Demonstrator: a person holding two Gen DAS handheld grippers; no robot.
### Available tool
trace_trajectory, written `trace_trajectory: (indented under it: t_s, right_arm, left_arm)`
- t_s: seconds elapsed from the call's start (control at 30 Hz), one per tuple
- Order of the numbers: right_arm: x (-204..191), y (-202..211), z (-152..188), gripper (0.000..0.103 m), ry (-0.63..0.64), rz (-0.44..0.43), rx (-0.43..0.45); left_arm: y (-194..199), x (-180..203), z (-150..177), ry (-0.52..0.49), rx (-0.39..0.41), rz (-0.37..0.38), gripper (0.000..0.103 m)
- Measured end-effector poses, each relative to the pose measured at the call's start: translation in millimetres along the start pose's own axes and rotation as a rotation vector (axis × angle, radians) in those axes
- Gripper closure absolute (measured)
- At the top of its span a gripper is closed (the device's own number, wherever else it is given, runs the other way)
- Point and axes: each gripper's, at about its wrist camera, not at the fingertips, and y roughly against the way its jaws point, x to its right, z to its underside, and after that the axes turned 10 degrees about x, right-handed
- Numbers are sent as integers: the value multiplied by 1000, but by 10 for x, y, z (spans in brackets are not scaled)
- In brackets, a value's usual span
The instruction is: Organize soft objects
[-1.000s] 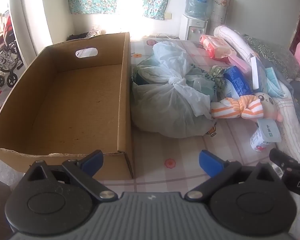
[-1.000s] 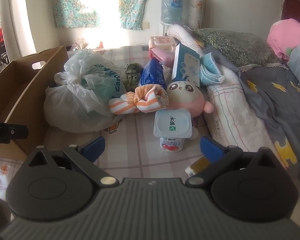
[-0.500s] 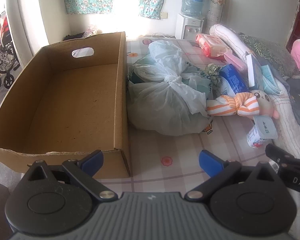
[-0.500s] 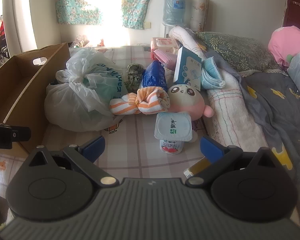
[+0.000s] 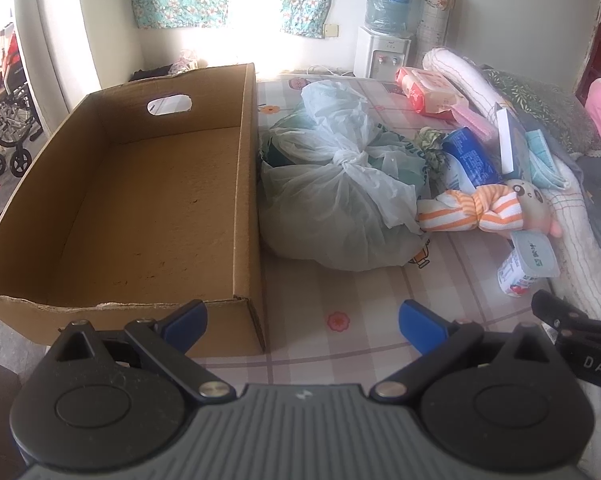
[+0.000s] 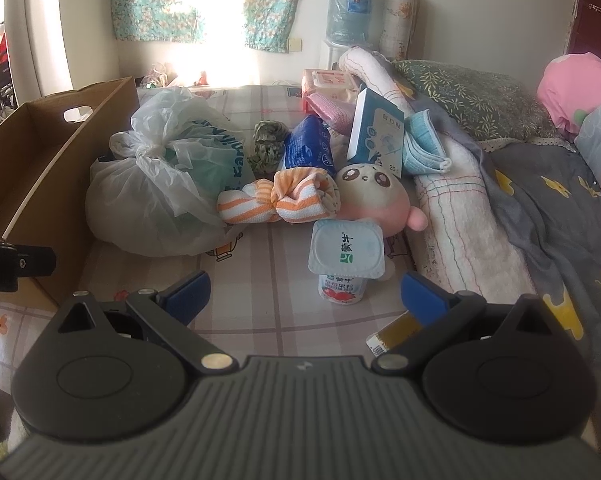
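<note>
An empty cardboard box stands on the bed at the left. Beside it lies a knotted plastic bag. To its right are an orange-striped knotted cloth, a pink plush toy, a blue packet and a green scrunched cloth. A yoghurt cup stands just ahead of my right gripper, which is open and holds nothing. My left gripper is open too, near the box's front corner.
A blue-white carton, folded face masks and tissue packs lie behind the pile. A rolled quilt, grey blanket and pillows are at the right. A small yellow packet lies under my right finger. A water dispenser stands at the wall.
Both grippers have drawn back and risen slightly, so the box and pile look a little farther away. Nothing on the bed has moved and both grippers stay open.
</note>
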Motion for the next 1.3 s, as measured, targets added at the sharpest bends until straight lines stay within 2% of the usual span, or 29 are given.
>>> trace_trajectory:
  t_s: [1.3]
  right_arm:
    - [-88,-79,17,1,13,-9,-17]
  left_arm:
    - [-39,-13,52,-2,-21,-22,1]
